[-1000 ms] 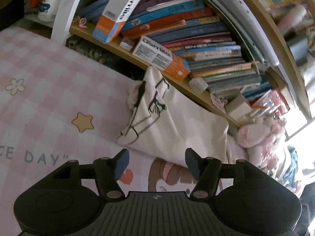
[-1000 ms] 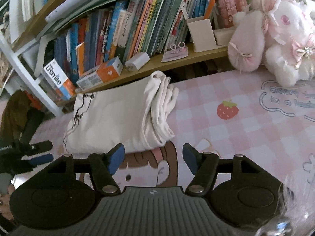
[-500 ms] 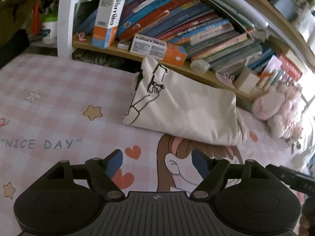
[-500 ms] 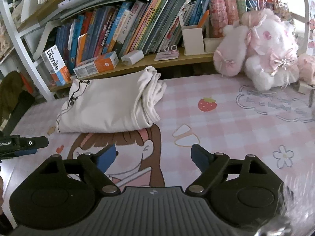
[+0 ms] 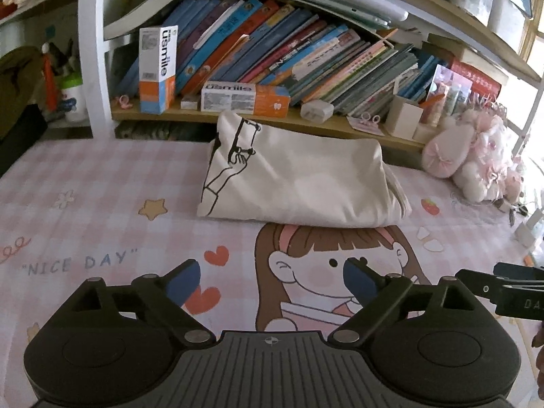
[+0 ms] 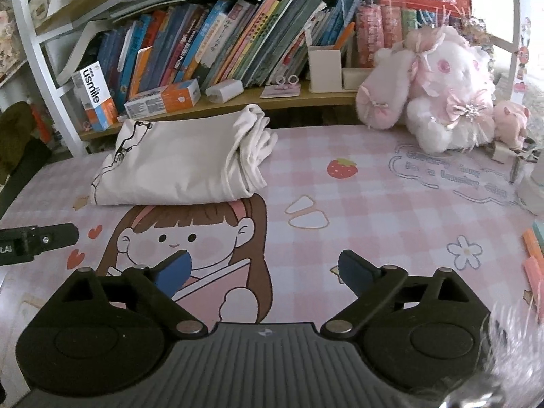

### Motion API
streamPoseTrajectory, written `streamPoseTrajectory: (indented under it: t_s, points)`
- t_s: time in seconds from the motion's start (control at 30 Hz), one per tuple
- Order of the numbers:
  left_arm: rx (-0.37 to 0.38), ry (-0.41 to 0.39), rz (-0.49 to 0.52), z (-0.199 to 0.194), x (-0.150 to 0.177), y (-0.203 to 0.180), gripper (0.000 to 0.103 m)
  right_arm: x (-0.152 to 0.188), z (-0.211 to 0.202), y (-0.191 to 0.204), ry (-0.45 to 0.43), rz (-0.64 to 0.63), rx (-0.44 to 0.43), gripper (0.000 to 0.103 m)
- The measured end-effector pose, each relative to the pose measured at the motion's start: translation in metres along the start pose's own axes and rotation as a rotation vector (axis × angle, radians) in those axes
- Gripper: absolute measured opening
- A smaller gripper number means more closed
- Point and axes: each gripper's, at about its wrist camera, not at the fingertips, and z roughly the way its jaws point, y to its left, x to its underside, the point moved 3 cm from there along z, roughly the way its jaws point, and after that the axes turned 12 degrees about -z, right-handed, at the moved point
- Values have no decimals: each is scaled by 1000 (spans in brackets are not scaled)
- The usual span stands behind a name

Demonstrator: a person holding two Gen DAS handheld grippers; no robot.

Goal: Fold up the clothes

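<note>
A cream shirt with a black line drawing lies folded on the pink checked table mat, close to the low bookshelf. The right wrist view shows the same folded shirt with its layered edges turned to the right. My left gripper hovers over the cartoon girl print, well short of the shirt; its jaws are opening with nothing between them. My right gripper is also back from the shirt, jaws opening and empty. Each view catches the tip of the other gripper at its edge.
A wooden shelf full of books and toothpaste boxes runs behind the shirt. A pink plush toy sits at the back right. Pink and orange strips lie at the right edge. A white shelf post stands at the left.
Both grippers have pulled back from the folded shirt and spread their jaws wider. The left view has rolled level. The shirt stays put on the mat.
</note>
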Motion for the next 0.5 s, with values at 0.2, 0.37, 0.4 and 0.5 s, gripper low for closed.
streamPoseTrajectory:
  t_s: [0.2,0.37,0.4,0.5]
  points:
    - [-44,5,13,-4,8,-2,94,4,-4,3,6,-22,12,98]
    - [-69,6,13,-9,12,-2,95,6,-9,7,3,-34,15,101]
    - [-73,5,13,-10,13,-2,95,6,-10,7,2,-36,17,101]
    - [-78,0,12,-12,15,-2,96,7,-13,9,2,-35,23,101]
